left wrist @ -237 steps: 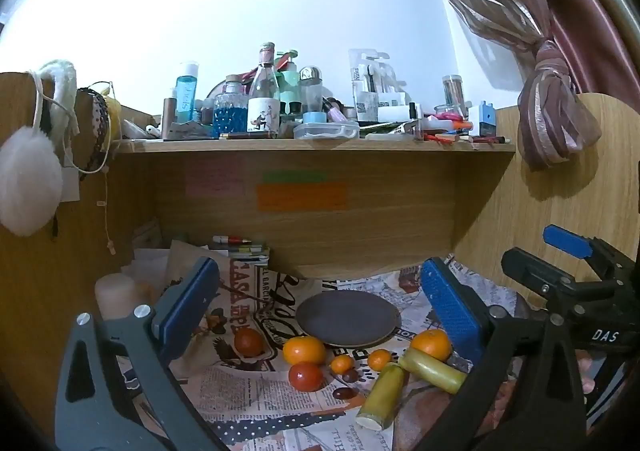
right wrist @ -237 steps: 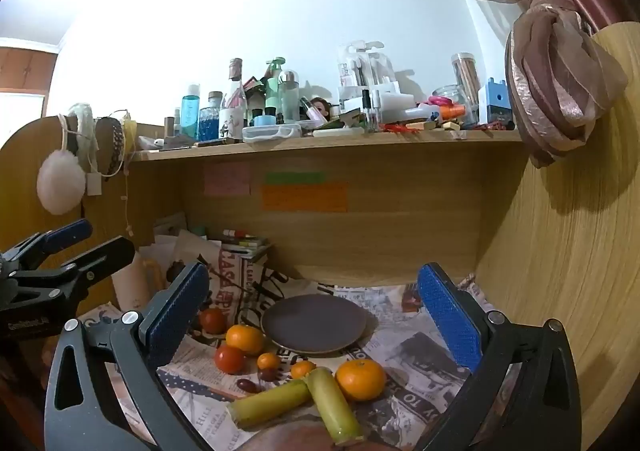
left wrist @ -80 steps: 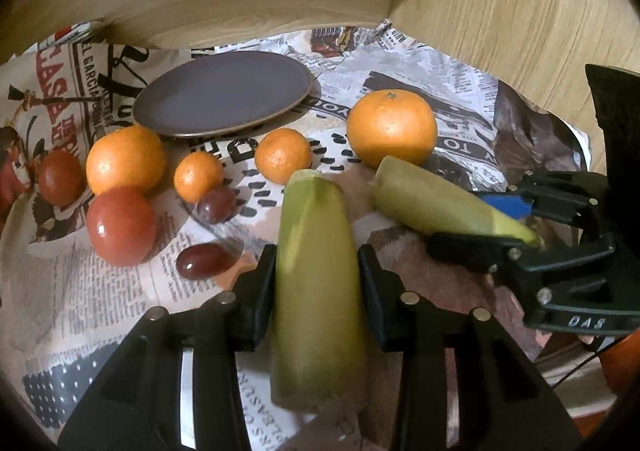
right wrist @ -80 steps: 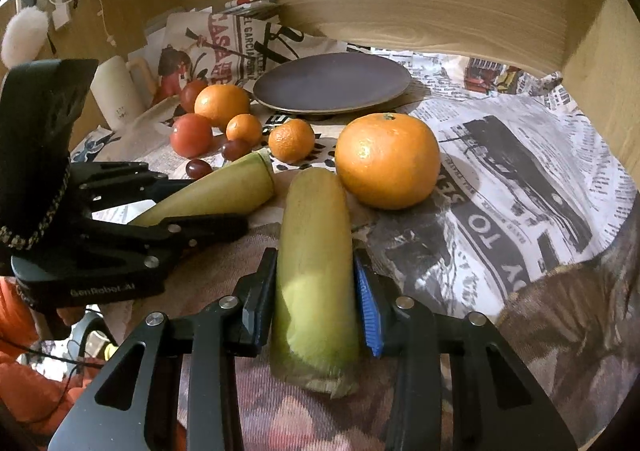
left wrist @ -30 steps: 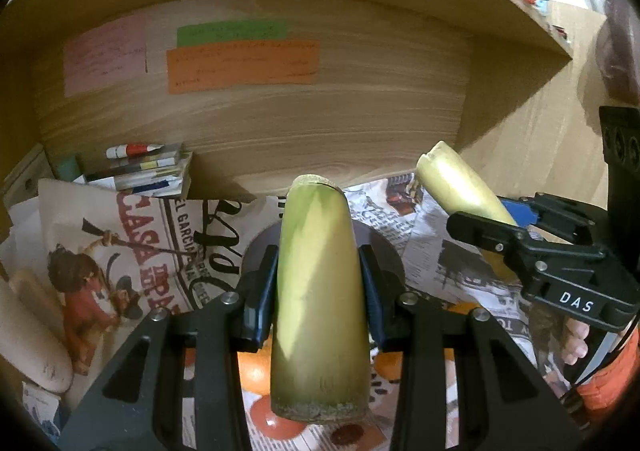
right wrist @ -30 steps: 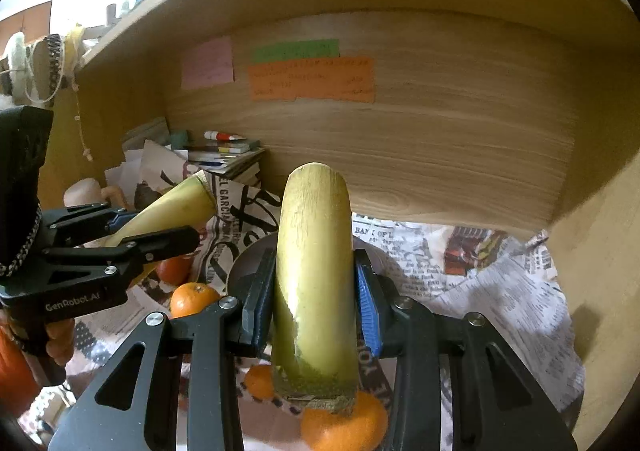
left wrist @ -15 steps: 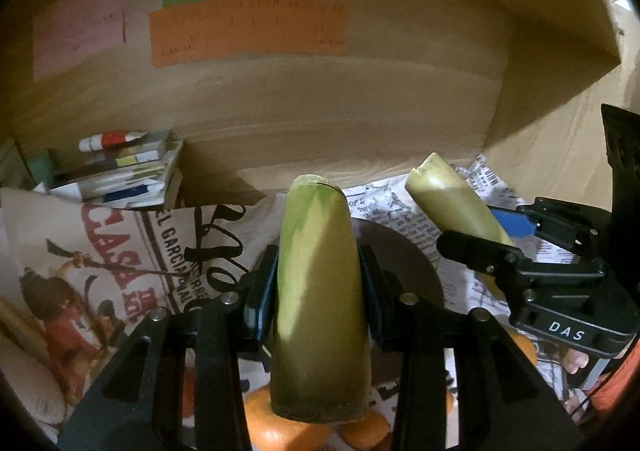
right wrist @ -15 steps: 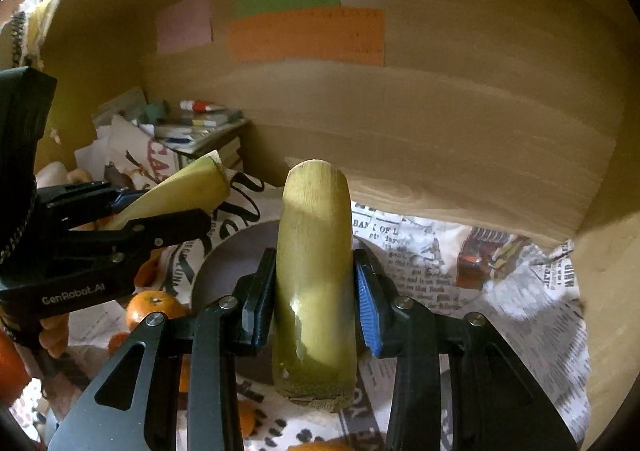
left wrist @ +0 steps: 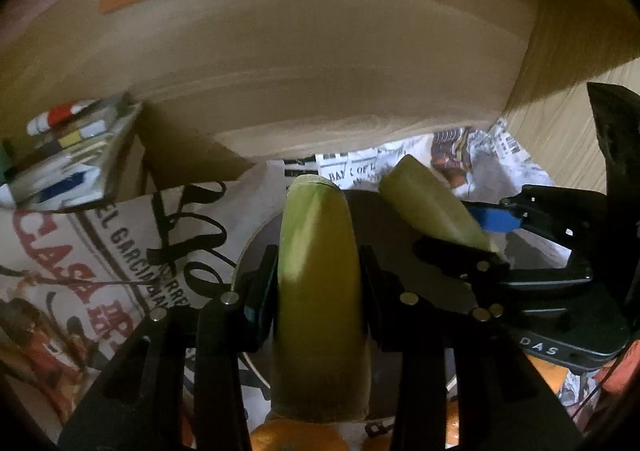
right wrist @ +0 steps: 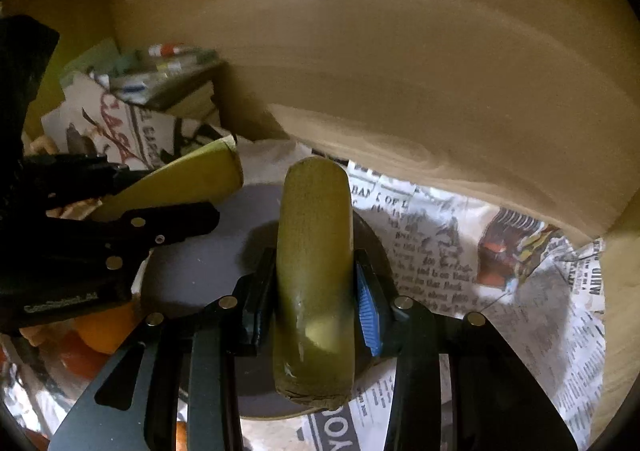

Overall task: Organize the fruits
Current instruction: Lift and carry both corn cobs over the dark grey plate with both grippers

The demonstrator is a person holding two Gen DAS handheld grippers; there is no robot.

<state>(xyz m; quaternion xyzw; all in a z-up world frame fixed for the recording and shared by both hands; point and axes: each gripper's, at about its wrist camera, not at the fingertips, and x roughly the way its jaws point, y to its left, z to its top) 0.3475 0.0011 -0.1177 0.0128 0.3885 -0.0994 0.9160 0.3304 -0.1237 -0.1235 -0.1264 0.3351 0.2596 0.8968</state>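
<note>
My left gripper point(left wrist: 320, 283) is shut on a yellow-green banana piece point(left wrist: 318, 251) that sticks out forward over the dark grey plate point(left wrist: 392, 243). To its right, the right gripper point(left wrist: 452, 231) grips a second banana piece point(left wrist: 420, 203). In the right wrist view, the right gripper point(right wrist: 314, 283) is shut on that piece point(right wrist: 314, 231) above the plate point(right wrist: 192, 263). The left gripper point(right wrist: 160, 191) comes in from the left with its piece point(right wrist: 192, 179) over the plate's far left rim. An orange point(left wrist: 296, 437) shows below the left gripper. Another orange point(right wrist: 108, 331) and a red tomato point(right wrist: 80, 359) lie left of the plate.
Newspaper point(right wrist: 440, 251) covers the desk. The wooden back wall point(left wrist: 320, 71) rises close behind the plate, and a side wall point(right wrist: 620, 291) closes the right. A stack of books with a marker point(left wrist: 64, 131) sits at the back left.
Both grippers have moved forward and down toward the plate and tilted further downward. The plate now fills the space under both banana pieces. Both grips are unchanged.
</note>
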